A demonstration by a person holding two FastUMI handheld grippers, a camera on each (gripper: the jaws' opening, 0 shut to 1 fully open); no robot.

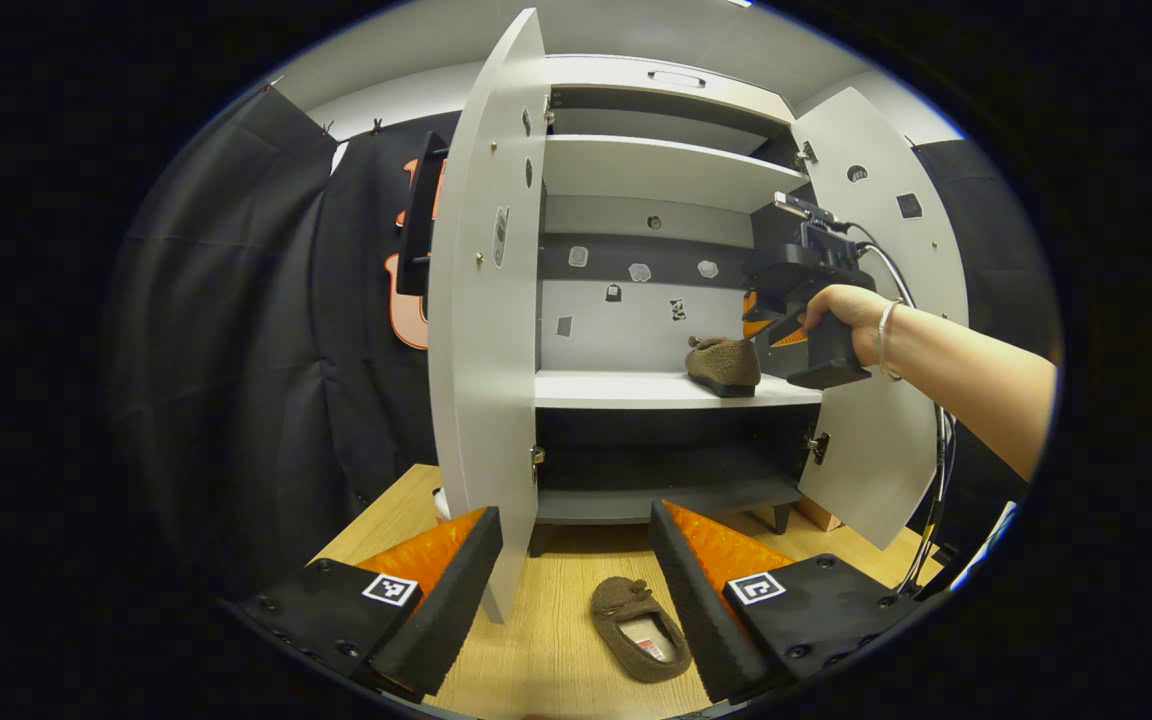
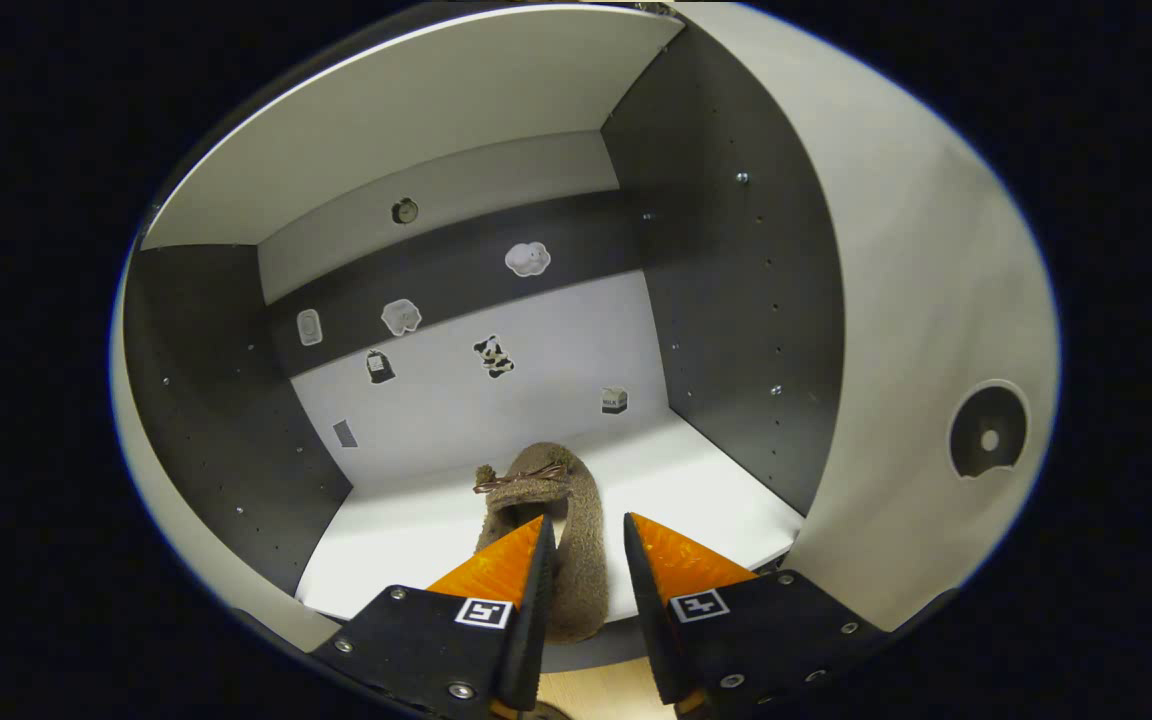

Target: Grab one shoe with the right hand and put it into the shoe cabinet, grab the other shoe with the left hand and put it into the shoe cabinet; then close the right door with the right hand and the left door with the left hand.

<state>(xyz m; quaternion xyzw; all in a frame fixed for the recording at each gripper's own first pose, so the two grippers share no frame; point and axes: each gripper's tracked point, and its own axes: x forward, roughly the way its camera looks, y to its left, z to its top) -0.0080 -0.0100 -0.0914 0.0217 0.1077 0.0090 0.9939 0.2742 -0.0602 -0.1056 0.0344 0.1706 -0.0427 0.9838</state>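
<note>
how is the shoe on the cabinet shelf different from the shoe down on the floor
The shelf shoe sits on the cabinet's middle shelf; the floor shoe lies on the wood floor in front of the cabinet. The right gripper is at the shelf shoe's heel, one side wall between its fingers; the floor shoe lies untouched between the left gripper's open fingers. Both are brown, fuzzy slippers, a matching pair.

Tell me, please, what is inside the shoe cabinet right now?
One brown shoe sits on the middle shelf, with the right gripper around its heel. The lower compartment is too dark to judge; the left door covers part of it.
</note>
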